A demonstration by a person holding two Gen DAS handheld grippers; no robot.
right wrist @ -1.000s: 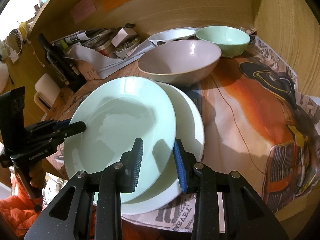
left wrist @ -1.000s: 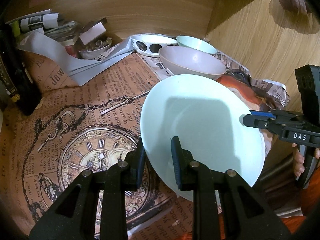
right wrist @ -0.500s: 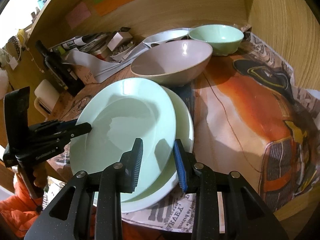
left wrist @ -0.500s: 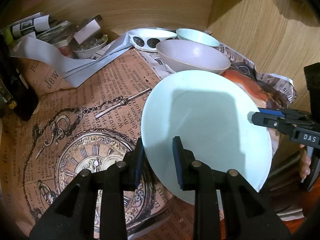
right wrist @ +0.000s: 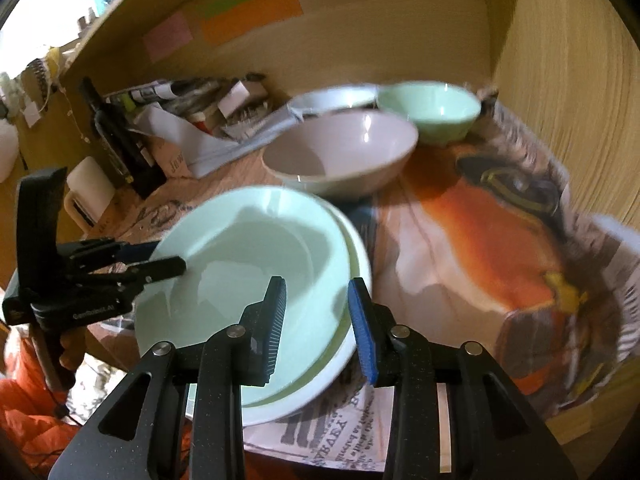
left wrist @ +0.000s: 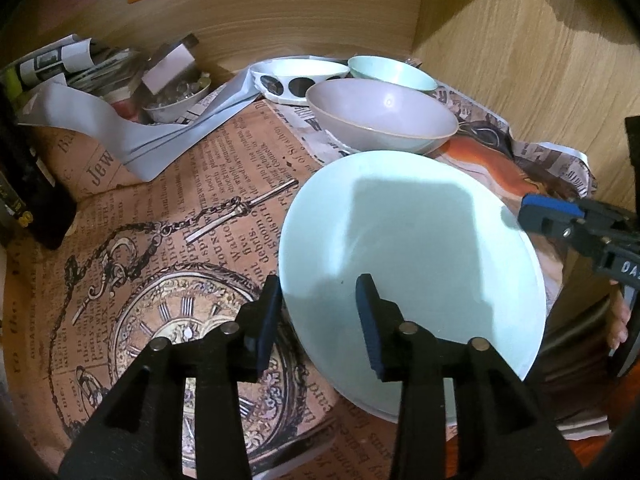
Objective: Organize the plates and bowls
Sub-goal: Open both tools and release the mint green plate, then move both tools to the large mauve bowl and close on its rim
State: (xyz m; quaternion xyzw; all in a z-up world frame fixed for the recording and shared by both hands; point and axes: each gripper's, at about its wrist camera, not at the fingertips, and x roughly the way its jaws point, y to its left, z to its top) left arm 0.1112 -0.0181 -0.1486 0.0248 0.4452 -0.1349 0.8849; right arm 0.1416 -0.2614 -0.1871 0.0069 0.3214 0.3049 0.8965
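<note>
The pale green plate [left wrist: 412, 248] lies on top of a white plate [right wrist: 356, 344] at the front edge of the bench [right wrist: 592, 412], the white rim showing along its right side in the right wrist view. The left gripper [left wrist: 320, 312] straddles the green plate's left rim; its jaws are opening, the rim between them with the pads no longer pressing it. The right gripper [right wrist: 316, 320] straddles the right rim of the same plate; its jaws stand narrowly apart and I cannot tell whether the pads touch the plate.

Just behind the plates sits a mauve bowl [left wrist: 380, 116], close to the green plate's far edge. Behind that, toward the back right corner, stand a mint bowl [right wrist: 430, 110] and a white dish [left wrist: 300, 76]. The wooden side wall [left wrist: 520, 64] closes the right edge.

The left half of the bench, covered with clock-printed newspaper [left wrist: 168, 260], lies open from the front edge back to a heap of papers [left wrist: 120, 120] and a small bowl of clutter [left wrist: 176, 96] at the back left. A dark bottle [right wrist: 116, 136] stands at the left edge. To the right of the plates, an orange-printed sheet [right wrist: 480, 240] is bare up to the wall.
</note>
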